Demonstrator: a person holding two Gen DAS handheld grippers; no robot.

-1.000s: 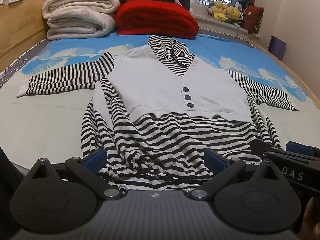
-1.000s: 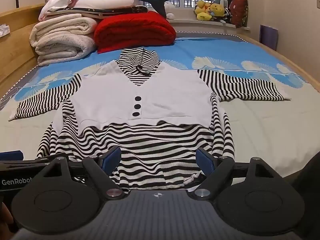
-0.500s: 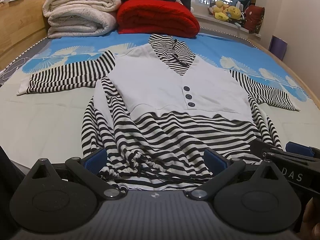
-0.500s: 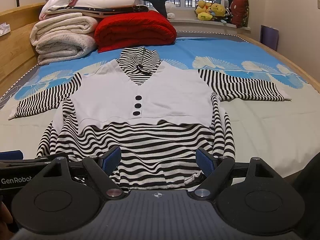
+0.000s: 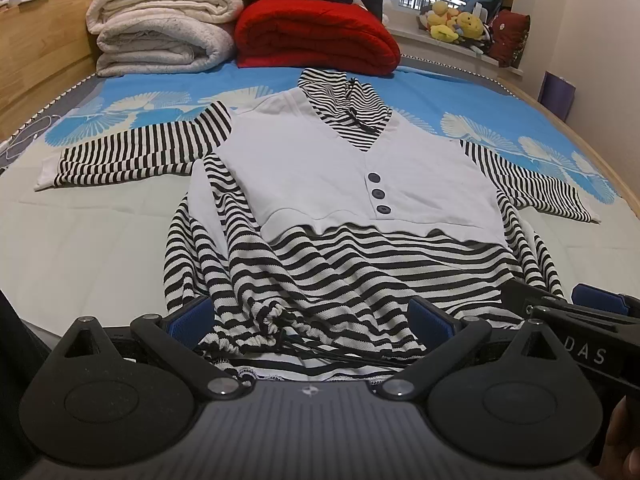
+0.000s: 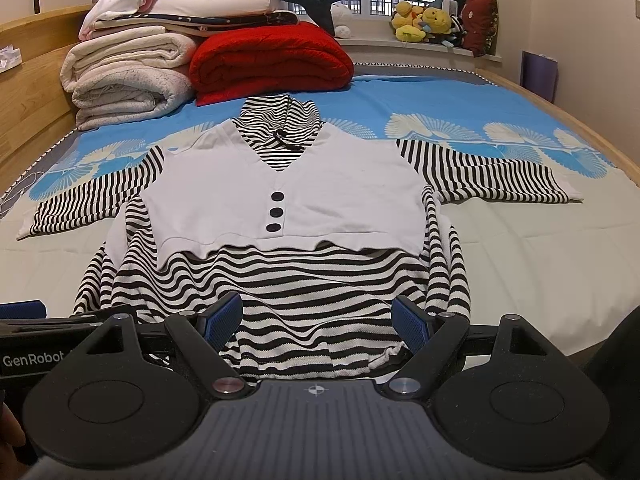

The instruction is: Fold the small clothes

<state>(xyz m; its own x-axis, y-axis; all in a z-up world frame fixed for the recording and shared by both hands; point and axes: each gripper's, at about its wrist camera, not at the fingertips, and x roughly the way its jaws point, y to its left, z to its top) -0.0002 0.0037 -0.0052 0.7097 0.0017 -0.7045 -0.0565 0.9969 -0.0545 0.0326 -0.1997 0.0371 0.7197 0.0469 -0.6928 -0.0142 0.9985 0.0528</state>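
A black-and-white striped top with a white vest front and three dark buttons lies flat on the bed, sleeves spread to both sides, collar away from me. Its gathered hem with drawstring lies at the near edge. My left gripper is open, its blue pads either side of the left part of the hem. My right gripper is open over the right part of the hem. Each gripper shows at the edge of the other's view.
Folded white blankets and a red quilt are stacked at the far end of the bed. Plush toys sit on the window sill. A wooden bed frame runs along the left.
Both grippers have moved slightly forward and lower toward the hem. The garment has not moved.
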